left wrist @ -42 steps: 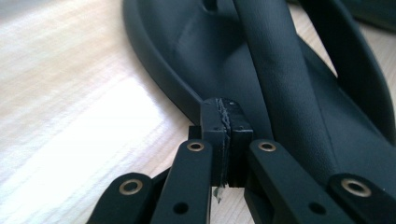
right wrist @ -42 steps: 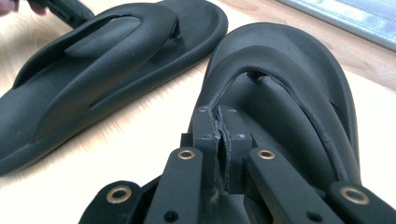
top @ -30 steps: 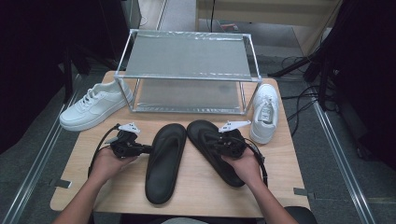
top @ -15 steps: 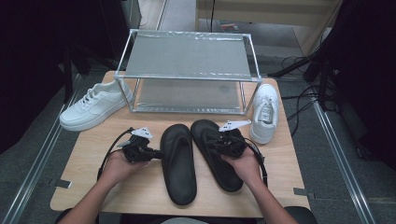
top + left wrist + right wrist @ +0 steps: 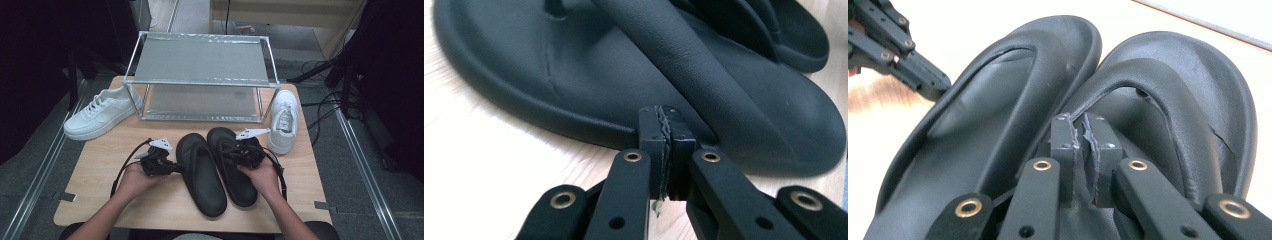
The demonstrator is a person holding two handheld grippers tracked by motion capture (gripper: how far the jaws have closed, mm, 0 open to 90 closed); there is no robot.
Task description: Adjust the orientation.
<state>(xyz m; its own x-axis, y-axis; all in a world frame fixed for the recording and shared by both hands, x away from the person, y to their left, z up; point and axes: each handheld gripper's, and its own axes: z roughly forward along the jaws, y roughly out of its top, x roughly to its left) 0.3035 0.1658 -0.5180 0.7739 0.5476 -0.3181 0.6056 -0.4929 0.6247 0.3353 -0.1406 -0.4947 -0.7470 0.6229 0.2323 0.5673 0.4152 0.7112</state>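
Two black sandals lie side by side on the counter point(image 5: 110, 175), in front of a metal rack point(image 5: 200, 75), toes toward the rack. The left sandal point(image 5: 200, 172) sits a little nearer the person than the right sandal point(image 5: 232, 165), and their inner edges touch along the middle. The left claw point(image 5: 176, 167) comes in from the sandal's outer side, level with the counter, its tip against the sandal's rim just beside the strap; in the left claw view the left claw point(image 5: 666, 116) has its jaws pressed together with nothing between them, butting the sole's edge where the strap point(image 5: 684, 60) meets it. The right claw point(image 5: 231, 152) rests over the right sandal's footbed, pointing toward the left sandal. In the right claw view the right claw point(image 5: 1082, 125) stands at the inner strap of the right sandal point(image 5: 1178, 100), jaws narrow with a thin slit between the pads; they have just been easing apart, and I cannot tell whether the strap's edge sits in the slit. The left sandal point(image 5: 998, 110) lies beyond it, with the left claw point(image 5: 930, 82) at its far rim. A white sneaker point(image 5: 102, 111) lies left of the rack, another point(image 5: 283, 120) right of it, just beside the right sandal's toe.
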